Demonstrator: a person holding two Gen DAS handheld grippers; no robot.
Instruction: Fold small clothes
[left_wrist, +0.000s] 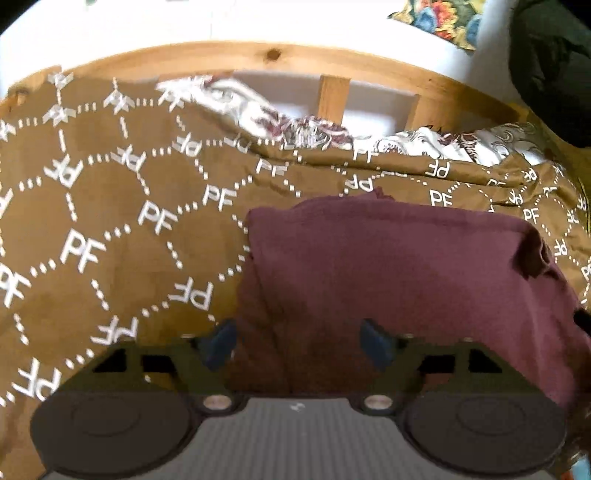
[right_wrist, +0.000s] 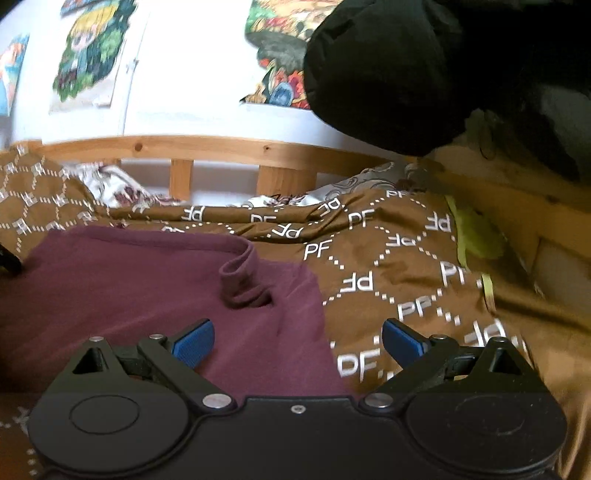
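On the brown bedspread printed with white PF letters (left_wrist: 110, 221) we see the folded maroon cotton garment (left_wrist: 388, 266) lying flat (one rolled cuff (right_wrist: 243, 277) sticking up). Our left gripper (left_wrist: 299, 343) hangs released above its near edge; our right gripper (right_wrist: 297, 338) gapes empty over its corner.

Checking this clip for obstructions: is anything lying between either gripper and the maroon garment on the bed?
Nothing visible does. The left gripper is open directly over the maroon garment, and the right gripper is open over its edge beside the rolled collar. Only the brown patterned bedspread lies around and beneath it.
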